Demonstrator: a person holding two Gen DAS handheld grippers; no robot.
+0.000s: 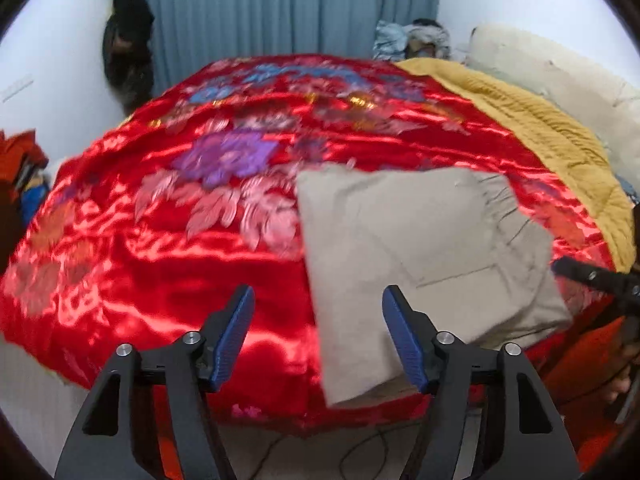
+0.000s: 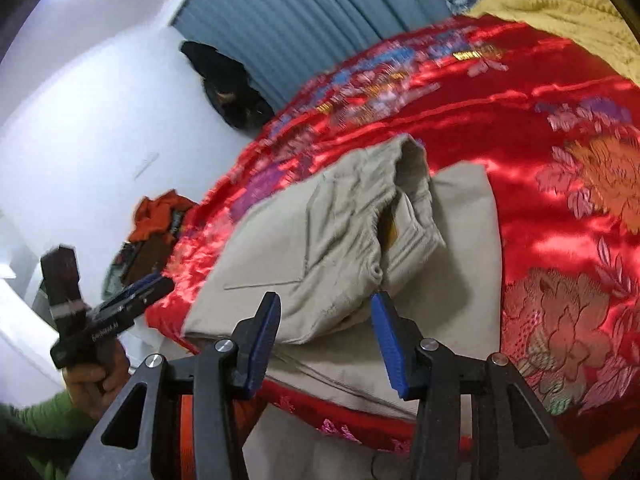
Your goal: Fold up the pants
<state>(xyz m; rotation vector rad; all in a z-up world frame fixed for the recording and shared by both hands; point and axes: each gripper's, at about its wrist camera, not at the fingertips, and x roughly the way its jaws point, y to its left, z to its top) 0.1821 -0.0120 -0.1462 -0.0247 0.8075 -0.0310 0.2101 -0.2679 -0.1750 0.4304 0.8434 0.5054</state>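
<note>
Beige pants (image 1: 420,256) lie folded into a thick rectangle on the red bedspread (image 1: 160,280), near its front edge. My left gripper (image 1: 318,294) is open just in front of the pants' left edge, with nothing between its blue pads. One black finger (image 1: 588,274) of the right gripper shows at the right rim. In the right wrist view the pants (image 2: 320,232) show the waistband folded on top. My right gripper (image 2: 326,300) stands open over their near edge, its pads apart from the cloth. A hand in a green sleeve holds the left gripper (image 2: 154,284) at the left.
The red floral bedspread (image 2: 540,100) covers the bed. A yellow blanket (image 1: 540,128) and a cream pillow (image 1: 560,76) lie at the back right. A blue curtain (image 1: 280,8) and a dark hanging garment (image 1: 128,40) are behind. Orange clothes (image 2: 160,216) are piled beside the bed.
</note>
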